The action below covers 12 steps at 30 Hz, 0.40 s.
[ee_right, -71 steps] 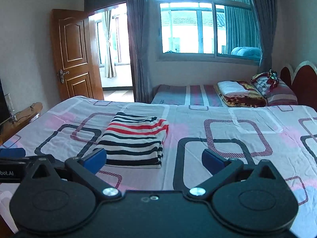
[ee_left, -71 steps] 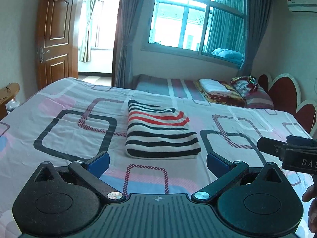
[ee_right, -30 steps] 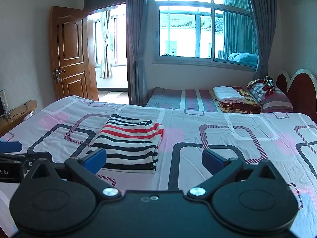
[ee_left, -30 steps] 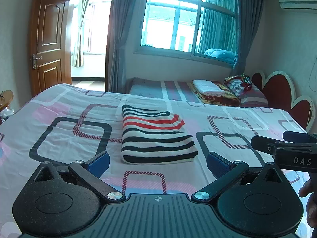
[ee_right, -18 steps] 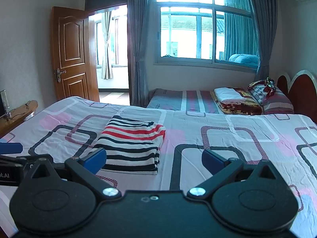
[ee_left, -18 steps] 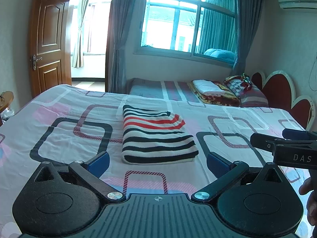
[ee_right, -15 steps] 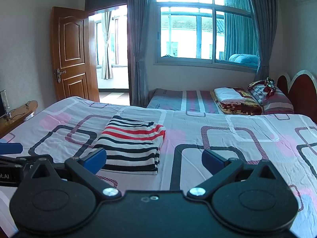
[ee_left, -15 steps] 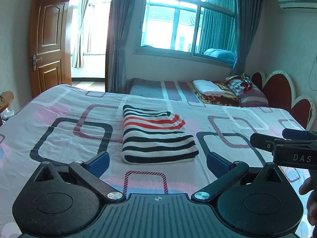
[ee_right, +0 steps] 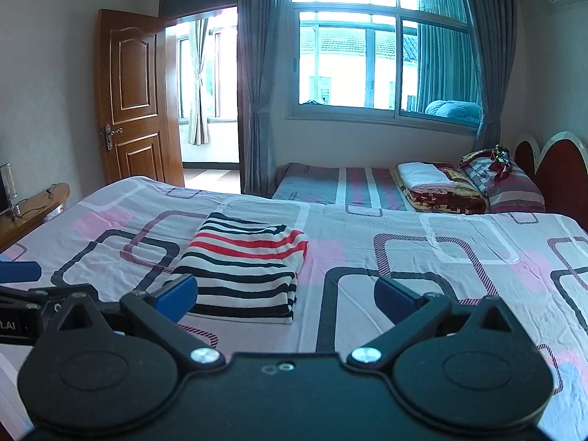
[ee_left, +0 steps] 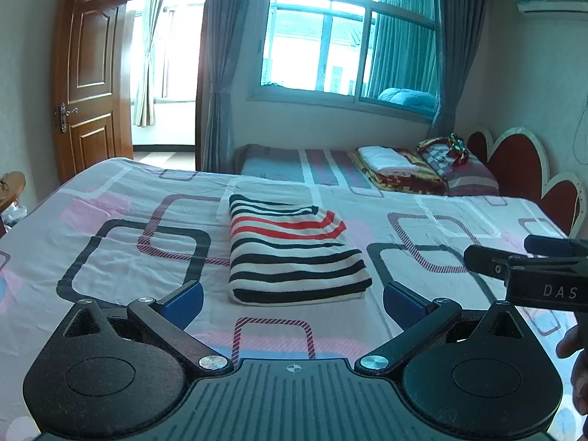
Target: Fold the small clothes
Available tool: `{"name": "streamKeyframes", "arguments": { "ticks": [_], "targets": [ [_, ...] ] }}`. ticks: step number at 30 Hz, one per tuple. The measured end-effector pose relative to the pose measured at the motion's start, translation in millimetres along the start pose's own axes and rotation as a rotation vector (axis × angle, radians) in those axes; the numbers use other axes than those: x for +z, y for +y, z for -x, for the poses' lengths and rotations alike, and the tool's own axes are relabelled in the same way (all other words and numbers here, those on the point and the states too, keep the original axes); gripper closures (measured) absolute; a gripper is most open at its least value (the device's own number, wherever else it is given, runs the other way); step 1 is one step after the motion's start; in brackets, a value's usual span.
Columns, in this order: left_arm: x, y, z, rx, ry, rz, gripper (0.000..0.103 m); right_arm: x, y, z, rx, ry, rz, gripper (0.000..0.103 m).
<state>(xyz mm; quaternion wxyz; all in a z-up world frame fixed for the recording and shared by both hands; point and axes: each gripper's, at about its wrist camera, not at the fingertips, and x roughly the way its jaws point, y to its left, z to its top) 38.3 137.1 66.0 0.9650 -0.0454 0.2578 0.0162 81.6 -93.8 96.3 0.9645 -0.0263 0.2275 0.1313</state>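
A striped garment, white with black and red bands, lies folded into a neat rectangle on the patterned bedsheet. My left gripper hovers just short of its near edge, open and empty. In the right wrist view the same folded garment sits ahead and to the left of my right gripper, which is open with nothing between its blue pads. The right gripper's black body shows at the right edge of the left wrist view, with a hand below it.
A second bed with folded blankets and pillows stands beyond, under the window. An open wooden door is at the left, a red headboard at the right, and a small wooden table by the bed's left side.
Both grippers have pulled back and risen slightly from the garment since 2.4 s ago. In the last half second nothing has visibly moved.
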Motion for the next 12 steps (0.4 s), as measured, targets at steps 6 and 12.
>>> {"name": "streamKeyframes", "arguments": {
  "ticks": [6, 12],
  "targets": [
    [1.3, -2.5, 1.5, 0.0, -0.02, -0.025, 0.0, 0.3, -0.7, 1.0, 0.0, 0.002, 0.006, 0.001],
    [2.5, -2.5, 5.2, 0.003, -0.033, -0.006, 0.0, 1.2, -0.5, 0.2, 0.003, 0.004, 0.01, 0.001]
  ]
}}
